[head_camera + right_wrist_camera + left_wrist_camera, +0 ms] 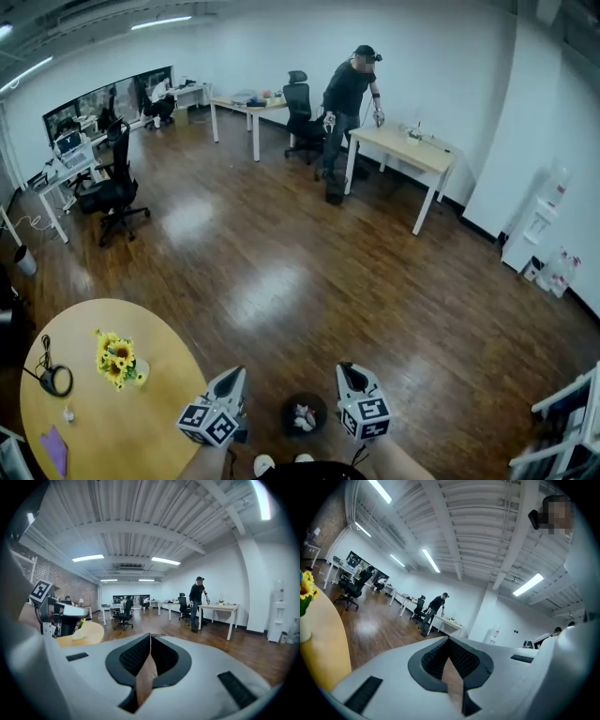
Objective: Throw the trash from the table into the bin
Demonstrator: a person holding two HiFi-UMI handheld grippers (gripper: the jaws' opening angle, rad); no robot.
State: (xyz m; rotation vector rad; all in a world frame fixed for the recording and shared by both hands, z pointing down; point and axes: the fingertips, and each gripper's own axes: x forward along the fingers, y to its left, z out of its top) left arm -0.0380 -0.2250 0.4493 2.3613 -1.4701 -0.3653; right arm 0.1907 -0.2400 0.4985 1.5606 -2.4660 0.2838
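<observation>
Two sets of jaws are pressed together on nothing: your left gripper (232, 375) and right gripper (349, 371) flank the bin (289, 420), which holds trash (303, 416). On the surface (141, 422) a white scrap (68, 412) and a purple piece (54, 448) may need binning; reach in shut and you shove them off, or clip the flowers (116, 359) and cable (52, 378) beyond.

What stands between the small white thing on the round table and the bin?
Nothing visible blocks it. From the small white thing the round table top is bare to its edge, and the bin sits just beyond. Only the left gripper, shut and empty, is held over that gap.
</observation>
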